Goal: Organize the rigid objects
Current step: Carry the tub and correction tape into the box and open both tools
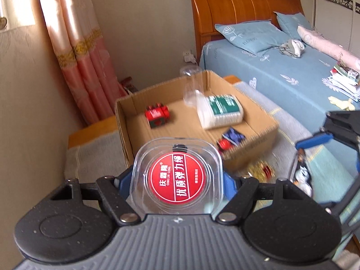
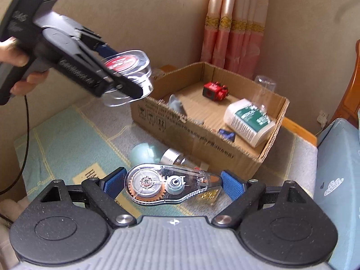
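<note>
In my left gripper [image 1: 177, 180] I hold a clear square plastic case with a round red label [image 1: 177, 175], its flat sides pinched between the blue pads, lid face up toward the camera. My right gripper [image 2: 173, 183] clamps a transparent correction-tape dispenser with an orange gear wheel [image 2: 166, 183], and its long axis runs straight across from one blue pad to the other, the pointed tip toward the right pad.

Both pieces are off the ground, above the pale blue and grey blanket [image 2: 56, 139]. The open brown cardboard box [image 2: 202, 132] lies ahead of and below both sets of fingers. In it already sit a red blocky toy [image 2: 214, 90], a white tub with a green label [image 2: 249, 121], a small dark blue packet [image 2: 227, 133] and a clear tumbler [image 2: 263, 92].

From the right wrist view, my left hand [image 2: 15, 60] carries its case up near the box's near-left corner, so I judge it the closer one. The free floor in the box's middle, between toy and tub, looks like the place to aim. A pale green bottle with a silver collar [image 2: 155, 154] lies loose on the blanket before the box.
</note>
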### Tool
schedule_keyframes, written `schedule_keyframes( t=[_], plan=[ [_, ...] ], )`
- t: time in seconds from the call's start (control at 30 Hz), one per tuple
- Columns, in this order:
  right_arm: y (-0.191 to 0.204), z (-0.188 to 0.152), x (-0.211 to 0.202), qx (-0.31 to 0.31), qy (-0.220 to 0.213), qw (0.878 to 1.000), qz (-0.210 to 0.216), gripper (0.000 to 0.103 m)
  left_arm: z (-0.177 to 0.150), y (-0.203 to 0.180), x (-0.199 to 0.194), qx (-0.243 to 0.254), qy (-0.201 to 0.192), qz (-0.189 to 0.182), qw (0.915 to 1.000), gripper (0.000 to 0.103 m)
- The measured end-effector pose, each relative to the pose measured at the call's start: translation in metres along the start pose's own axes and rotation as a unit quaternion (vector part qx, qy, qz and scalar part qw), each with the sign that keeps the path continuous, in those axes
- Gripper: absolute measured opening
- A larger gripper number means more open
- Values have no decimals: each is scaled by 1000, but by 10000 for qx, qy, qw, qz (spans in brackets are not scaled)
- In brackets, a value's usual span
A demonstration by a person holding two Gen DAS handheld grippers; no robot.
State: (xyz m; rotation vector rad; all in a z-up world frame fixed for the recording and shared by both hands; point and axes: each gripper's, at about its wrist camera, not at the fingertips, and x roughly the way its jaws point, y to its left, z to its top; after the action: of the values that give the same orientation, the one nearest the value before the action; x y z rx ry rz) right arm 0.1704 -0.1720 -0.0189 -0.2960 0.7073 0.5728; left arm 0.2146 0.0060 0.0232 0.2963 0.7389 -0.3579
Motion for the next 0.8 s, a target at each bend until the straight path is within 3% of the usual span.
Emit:
schedule_keyframes(
  t=[0.23,0.4,0.47,0.6,0.8],
  plan=[
    [-11,19,-6,-53,-221,9996,-178,93,42,16,39,-125,-46,132,9998,75],
    [-15,28,-4,-113,-272,9993,-246,93,52,23,71,-197,46,238,9995,75],
    [-16,31,-3,-128,-277,9992,-270,93,50,26,81,-317,37,238,9992,76],
    [-19,36,0,-119,-298,9991,-272,93,38,32,86,-598,-13,388,9975,94],
    [-27,46,7,-119,-363,9989,-264,93,12,34,57,-829,-92,473,9954,98]
  ],
)
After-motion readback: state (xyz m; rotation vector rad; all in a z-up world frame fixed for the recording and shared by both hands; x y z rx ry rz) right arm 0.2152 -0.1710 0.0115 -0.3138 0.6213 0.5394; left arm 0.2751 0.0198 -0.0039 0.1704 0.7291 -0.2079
